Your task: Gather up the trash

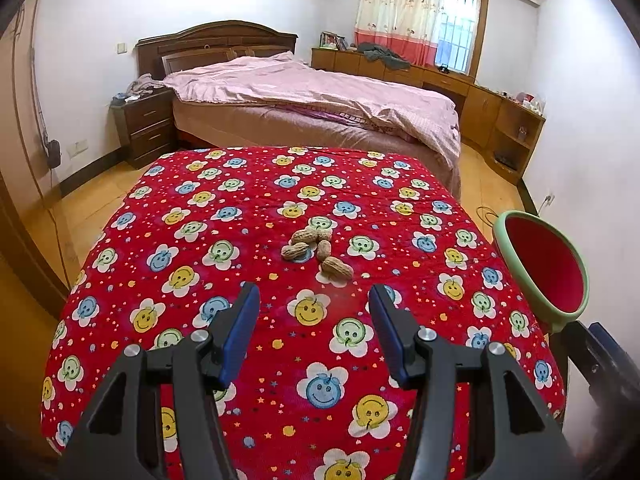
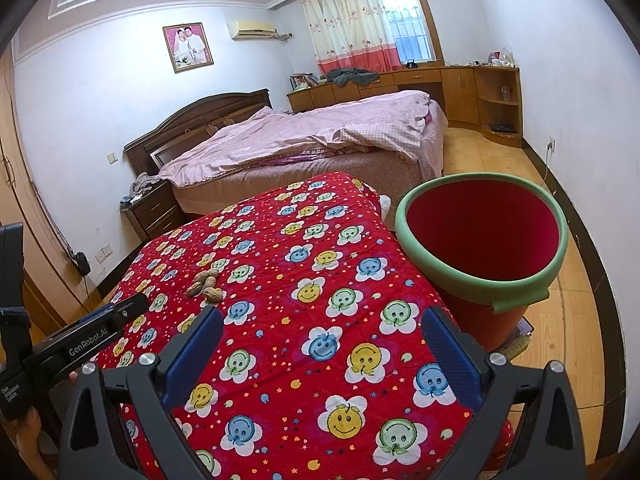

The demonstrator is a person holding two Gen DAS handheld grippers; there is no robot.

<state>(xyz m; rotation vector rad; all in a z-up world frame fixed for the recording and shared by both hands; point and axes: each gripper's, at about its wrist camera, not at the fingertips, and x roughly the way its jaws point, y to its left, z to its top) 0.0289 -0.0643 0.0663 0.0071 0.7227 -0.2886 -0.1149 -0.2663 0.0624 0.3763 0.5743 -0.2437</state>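
A small cluster of tan peanuts [image 1: 316,250] lies mid-cloth, touching one another. The red bin [image 2: 482,248] with a green rim stands upright, empty, at right.

Red smiley-flower cloth [image 1: 248,264] covers the tabletop. Beyond its far edge, a bed [image 1: 320,96] with rumpled pink quilt and dark wooden headboard [image 1: 216,46]. Nightstand [image 1: 146,128] sits beside the bed's head end. Framed photo [image 2: 188,47] and air conditioner [image 2: 253,29] on the wall. Curtain [image 2: 348,24] (partly drawn) at the window, wooden cabinets [image 2: 460,84] below it.
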